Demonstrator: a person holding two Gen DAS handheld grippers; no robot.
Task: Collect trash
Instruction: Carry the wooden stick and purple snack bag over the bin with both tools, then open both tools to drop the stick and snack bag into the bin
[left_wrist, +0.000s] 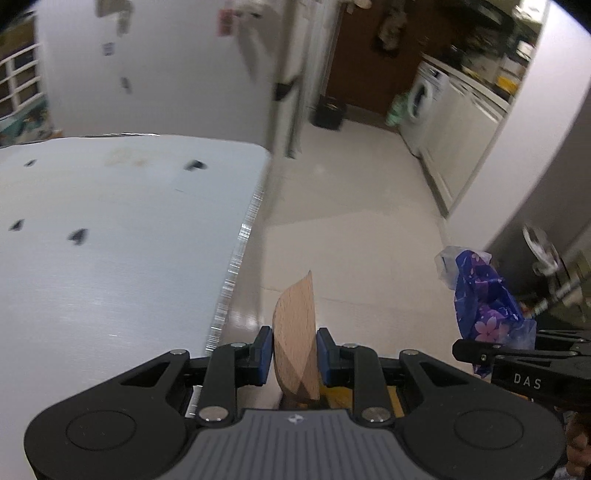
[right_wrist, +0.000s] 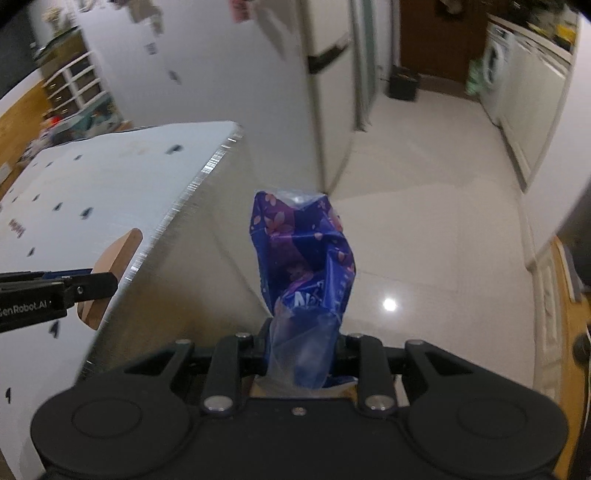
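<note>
My left gripper (left_wrist: 294, 354) is shut on a flat, rounded wooden piece (left_wrist: 296, 332), which stands upright between the blue pads beyond the table's edge, over the floor. In the right wrist view the same wooden piece (right_wrist: 117, 254) shows at the left, held by the left gripper's black fingers (right_wrist: 92, 286). My right gripper (right_wrist: 303, 350) is shut on a crumpled blue and purple plastic wrapper (right_wrist: 304, 258) with pink flowers. That wrapper (left_wrist: 484, 302) also appears at the right of the left wrist view, with the right gripper's fingers (left_wrist: 480, 350) under it.
A white table (left_wrist: 110, 240) with small dark marks fills the left; its metal edge (left_wrist: 236, 258) runs beside both grippers. A glossy pale floor (right_wrist: 424, 221) stretches ahead toward a white fridge (right_wrist: 325, 74), a washing machine (left_wrist: 421, 99), a dark bin (left_wrist: 328, 114) and white cabinets (left_wrist: 469, 122).
</note>
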